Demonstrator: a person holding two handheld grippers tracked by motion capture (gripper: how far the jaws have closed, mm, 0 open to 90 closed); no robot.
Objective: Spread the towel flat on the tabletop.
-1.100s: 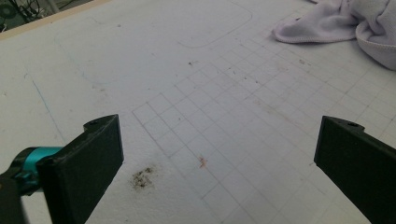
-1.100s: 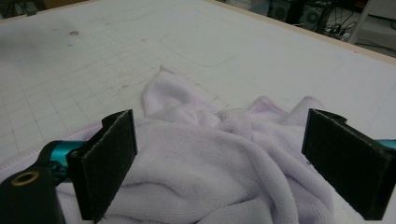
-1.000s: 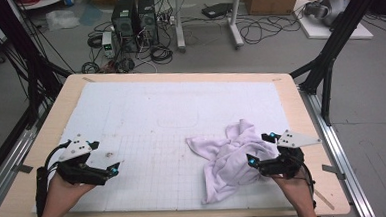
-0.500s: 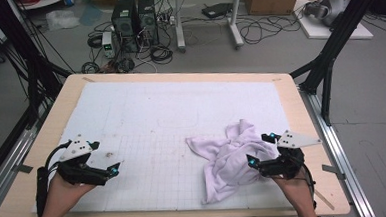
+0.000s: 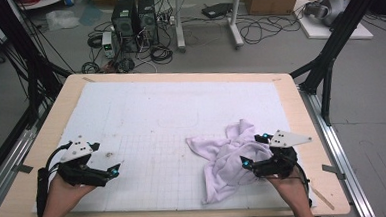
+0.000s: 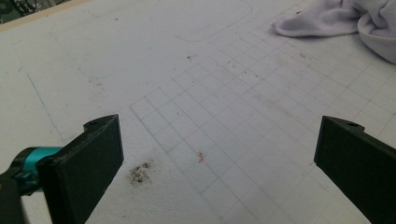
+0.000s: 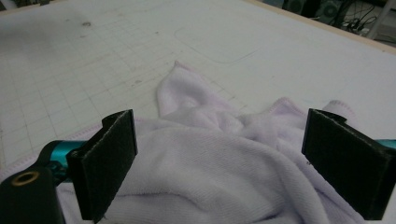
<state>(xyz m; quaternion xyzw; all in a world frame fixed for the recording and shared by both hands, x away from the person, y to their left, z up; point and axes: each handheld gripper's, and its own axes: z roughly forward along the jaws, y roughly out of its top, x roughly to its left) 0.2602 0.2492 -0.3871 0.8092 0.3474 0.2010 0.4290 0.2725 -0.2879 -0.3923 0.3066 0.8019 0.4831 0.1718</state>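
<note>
1. My right gripper (image 5: 253,149) sits over the near right side of the crumpled, soft, pale purple cloth (image 5: 223,157), jaws wide apart, gripping nothing.
2. My left gripper (image 5: 106,160) is low at the near left, jaws wide apart too, well away from the cloth.
3. The cloth lies on the white grid mat (image 5: 171,109).
4. The mat covers the wooden table (image 5: 301,113).

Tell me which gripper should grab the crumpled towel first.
Right. The right gripper is open right over the towel, while the left gripper is open over bare mat, well away.
</note>
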